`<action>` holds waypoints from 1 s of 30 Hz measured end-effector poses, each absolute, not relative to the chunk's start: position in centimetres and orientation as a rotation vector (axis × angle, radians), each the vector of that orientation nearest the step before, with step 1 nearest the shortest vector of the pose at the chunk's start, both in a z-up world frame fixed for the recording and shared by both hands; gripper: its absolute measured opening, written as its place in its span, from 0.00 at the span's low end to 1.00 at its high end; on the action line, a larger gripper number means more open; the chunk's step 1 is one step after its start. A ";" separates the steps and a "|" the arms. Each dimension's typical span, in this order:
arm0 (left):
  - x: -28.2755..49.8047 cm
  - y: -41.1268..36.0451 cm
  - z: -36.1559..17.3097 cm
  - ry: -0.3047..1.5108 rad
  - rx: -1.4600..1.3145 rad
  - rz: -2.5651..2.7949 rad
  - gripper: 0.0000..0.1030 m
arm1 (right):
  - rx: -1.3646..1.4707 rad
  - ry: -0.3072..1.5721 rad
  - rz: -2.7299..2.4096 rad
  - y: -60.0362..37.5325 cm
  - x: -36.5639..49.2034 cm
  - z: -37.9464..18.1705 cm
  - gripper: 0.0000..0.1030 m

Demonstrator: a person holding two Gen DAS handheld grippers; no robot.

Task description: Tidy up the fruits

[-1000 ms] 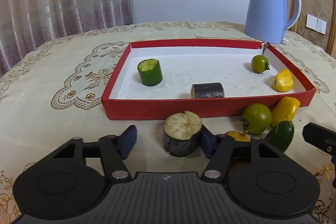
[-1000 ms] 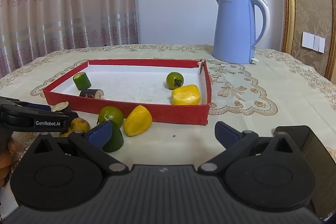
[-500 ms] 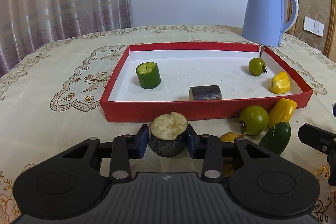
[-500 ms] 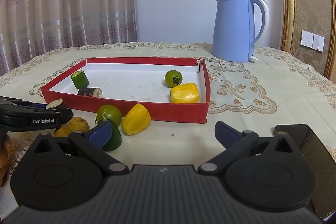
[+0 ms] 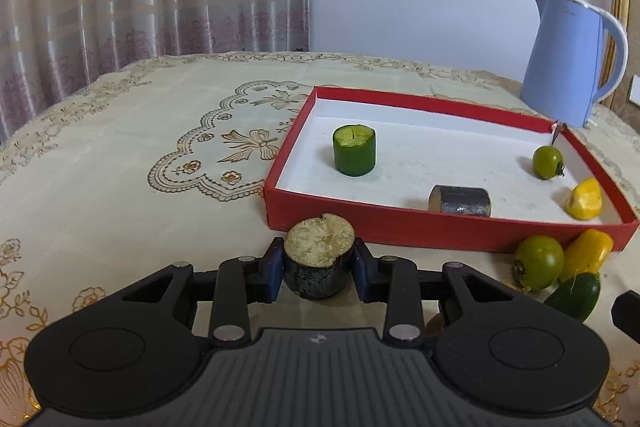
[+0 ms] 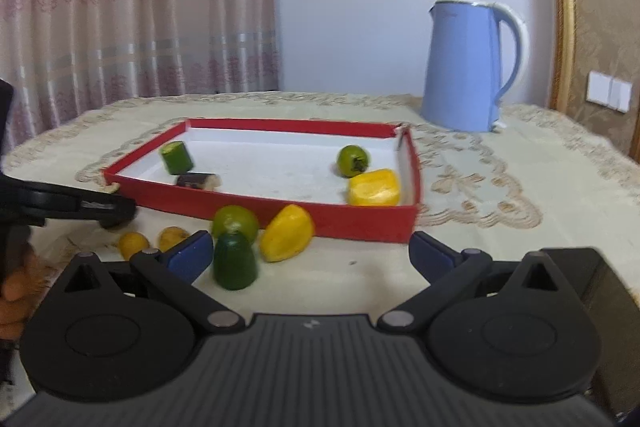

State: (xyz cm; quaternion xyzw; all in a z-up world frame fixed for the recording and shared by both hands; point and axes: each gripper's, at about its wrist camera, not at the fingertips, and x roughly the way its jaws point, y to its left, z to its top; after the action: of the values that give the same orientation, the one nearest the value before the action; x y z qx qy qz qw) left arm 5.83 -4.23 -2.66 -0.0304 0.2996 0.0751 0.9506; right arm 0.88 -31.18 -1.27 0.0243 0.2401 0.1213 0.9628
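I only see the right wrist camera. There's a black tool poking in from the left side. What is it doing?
Observer: The left tool has just closed its jaws on a dark stubby piece. Its blue pads press on both sides of the piece.
Operator: What's on top of that piece?
Observer: Its cut face points up. It is pale and yellowish, with a chipped edge.
Operator: Is it in the red box yet?
Observer: No. It is outside the red tray, just in front of the near wall, by the left corner.
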 end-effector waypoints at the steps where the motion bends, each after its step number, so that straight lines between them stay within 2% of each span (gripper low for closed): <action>1: 5.8 -4.3 -2.6 0.612 -0.057 0.154 0.34 | 0.063 0.491 0.264 -31.1 0.9 -1.3 1.00; 3: 5.8 -4.2 -2.7 0.615 -0.057 0.151 0.36 | 0.078 0.495 0.289 -30.9 0.8 -1.3 1.00; 4: 5.8 -4.1 -2.7 0.619 -0.065 0.151 0.39 | 0.082 0.499 0.304 -30.8 0.8 -1.2 0.97; 5: 5.8 -3.9 -2.7 0.622 -0.076 0.148 0.42 | 0.084 0.507 0.322 -30.6 0.9 -1.2 0.91; 7: 5.7 -3.5 -2.6 0.620 -0.102 0.147 0.63 | 0.090 0.531 0.347 -30.3 1.0 -1.3 0.83; 9: 5.6 -3.1 -2.5 0.614 -0.127 0.172 0.71 | 0.075 0.547 0.360 -29.7 1.0 -1.4 0.76; 14: 5.7 -3.1 -2.6 0.613 -0.134 0.186 0.72 | 0.025 0.569 0.377 -28.0 1.2 -1.9 0.50; 17: 5.8 -3.5 -2.6 0.617 -0.106 0.198 0.77 | 0.007 0.576 0.390 -27.1 1.4 -2.0 0.43; 19: 5.8 -3.6 -2.6 0.622 -0.099 0.202 0.81 | 0.001 0.592 0.390 -26.8 1.7 -2.1 0.43; 24: 6.1 -4.1 -2.7 0.642 -0.063 0.208 0.83 | 0.045 0.597 0.384 -27.1 2.5 -1.8 0.42; 29: 6.2 -4.3 -2.7 0.649 -0.050 0.204 0.93 | 0.051 0.649 0.371 -26.8 3.7 -2.4 0.42; 30: 6.2 -4.3 -2.7 0.647 -0.050 0.204 0.93 | 0.057 0.650 0.374 -26.9 3.7 -2.4 0.45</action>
State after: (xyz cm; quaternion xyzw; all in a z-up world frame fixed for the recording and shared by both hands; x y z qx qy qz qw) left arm 6.17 -4.30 -2.71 -0.0243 0.3172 0.1001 0.9427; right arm 3.71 -26.95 -2.39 0.0279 0.3176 0.1824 0.9301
